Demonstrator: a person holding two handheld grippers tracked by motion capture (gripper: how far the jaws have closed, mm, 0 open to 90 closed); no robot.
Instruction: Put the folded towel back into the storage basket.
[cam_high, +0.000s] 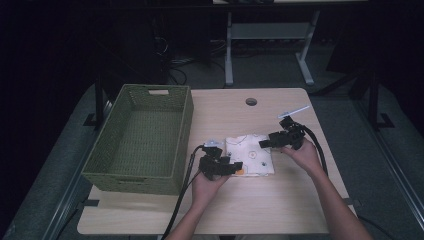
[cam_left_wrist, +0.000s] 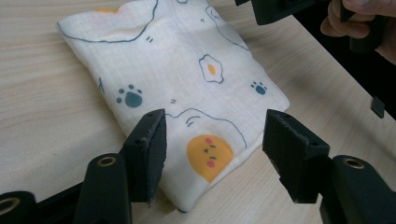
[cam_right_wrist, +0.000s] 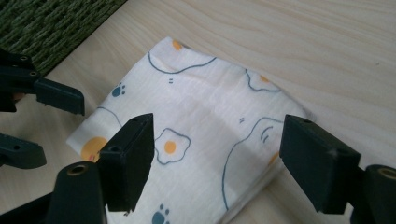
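A folded white cloth (cam_high: 249, 155) printed with fried eggs, paw prints and an orange face lay flat near the middle of a pale wooden worktop (cam_high: 280, 205), as we saw it from the high view. A person's two forearms came in from the near edge, each hand holding a black gripper at the cloth.

The left gripper (cam_high: 220, 165) sat at the cloth's near left corner. Along its own view, we saw its fingers (cam_left_wrist: 148, 149) spread wide, one on each side of the corner that carried the orange face, with the cloth (cam_left_wrist: 187, 88) between them but not pinched. Whether the finger pads touched the fabric we could not tell. Part of the other gripper and the hand (cam_left_wrist: 359, 23) holding it showed at the upper right of that view.

The right gripper (cam_high: 280, 138) hovered at the cloth's far right edge. In its view we found its fingers (cam_right_wrist: 130, 158) likewise spread apart, straddling one edge of the cloth (cam_right_wrist: 201, 121), holding nothing. The left gripper's black finger tips (cam_right_wrist: 56, 95) reached in at the left of that view, by the opposite corner.

A green woven basket (cam_high: 183, 120) with handle slots stood on the left part of the worktop, just beside the cloth and apart from it. A round cable hole (cam_high: 251, 101) marked the worktop's far side. Cables (cam_high: 182, 200) trailed from both grippers toward the person.
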